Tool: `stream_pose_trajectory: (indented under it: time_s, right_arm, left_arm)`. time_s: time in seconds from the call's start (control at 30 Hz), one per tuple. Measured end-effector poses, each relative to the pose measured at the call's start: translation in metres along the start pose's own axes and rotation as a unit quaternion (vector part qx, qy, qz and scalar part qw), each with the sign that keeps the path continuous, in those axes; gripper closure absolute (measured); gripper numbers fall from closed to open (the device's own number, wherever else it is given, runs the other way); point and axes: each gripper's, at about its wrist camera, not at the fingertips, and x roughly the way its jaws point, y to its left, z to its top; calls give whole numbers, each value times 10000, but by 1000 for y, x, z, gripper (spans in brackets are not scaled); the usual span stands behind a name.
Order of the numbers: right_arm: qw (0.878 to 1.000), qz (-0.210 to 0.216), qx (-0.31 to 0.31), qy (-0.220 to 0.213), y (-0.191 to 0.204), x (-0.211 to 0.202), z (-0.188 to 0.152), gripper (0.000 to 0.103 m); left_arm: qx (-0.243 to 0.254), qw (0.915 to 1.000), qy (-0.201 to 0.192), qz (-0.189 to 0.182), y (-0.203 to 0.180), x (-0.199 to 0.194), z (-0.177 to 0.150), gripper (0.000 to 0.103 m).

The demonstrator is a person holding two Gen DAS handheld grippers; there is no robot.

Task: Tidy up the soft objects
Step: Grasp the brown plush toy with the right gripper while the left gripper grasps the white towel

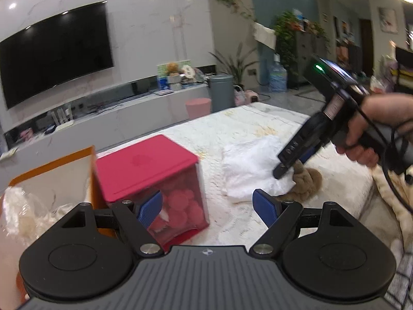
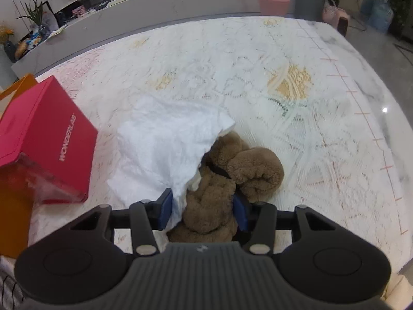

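Note:
A brown plush toy [image 2: 255,168] lies on the lace-covered table [image 2: 232,64], half under a crumpled white cloth [image 2: 165,144]. My right gripper [image 2: 204,210] is shut on the toy, with an edge of the white cloth caught against its left pad. In the left wrist view the same right gripper [image 1: 286,170] points steeply down onto the plush toy [image 1: 308,180] and the white cloth [image 1: 250,165], held by a person's hand [image 1: 369,129]. My left gripper [image 1: 207,210] hangs open above the table with nothing between its fingers, just right of the red box [image 1: 147,165].
The red-lidded clear box [image 2: 46,139] holds pink round items. Behind it stands an orange open box [image 1: 51,170] with pale soft material inside. Beyond the table's far edge are a pink stool [image 1: 197,106], a grey bin [image 1: 220,93] and a TV bench.

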Motion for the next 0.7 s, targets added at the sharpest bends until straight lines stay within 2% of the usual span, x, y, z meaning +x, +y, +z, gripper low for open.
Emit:
stream_pose_trajectory:
  time_s: [0.07, 0.1, 0.17, 0.23, 0.3, 0.4, 0.57, 0.63, 0.7]
  right_arm:
    - [9994, 16, -333, 88, 7, -1, -2, 49]
    - [9990, 9, -435, 105, 11, -1, -2, 44]
    - [9993, 56, -331, 163, 10, -1, -1, 42]
    - [9993, 133, -213, 266, 4, -5, 0, 29]
    - [9985, 112, -475, 256, 1, -17, -3, 22]
    - [9978, -70, -649, -120, -6, -39, -3, 19]
    - [9987, -143, -408, -258, -18, -45, 2, 19]
    - [9986, -99, -446, -251, -17, -41, 1, 19]
    - [9983, -80, -522, -238, -14, -39, 1, 19]
  left_arm:
    - [293, 9995, 38, -79, -11, 6, -2, 10]
    - [455, 9989, 89, -96, -18, 12, -1, 10]
    - [677, 9975, 194, -46, -33, 23, 0, 10]
    - [908, 9956, 229, 5, -46, 36, 3, 10]
    - [1103, 9936, 209, -149, -55, 47, 1, 10]
    - [1501, 9877, 280, -337, -71, 70, -8, 10]
    - [2083, 9757, 630, -262, -88, 115, -25, 13]
    - [2083, 9756, 667, -163, -88, 127, -27, 20]
    - [1975, 9786, 579, -78, -88, 133, -27, 23]
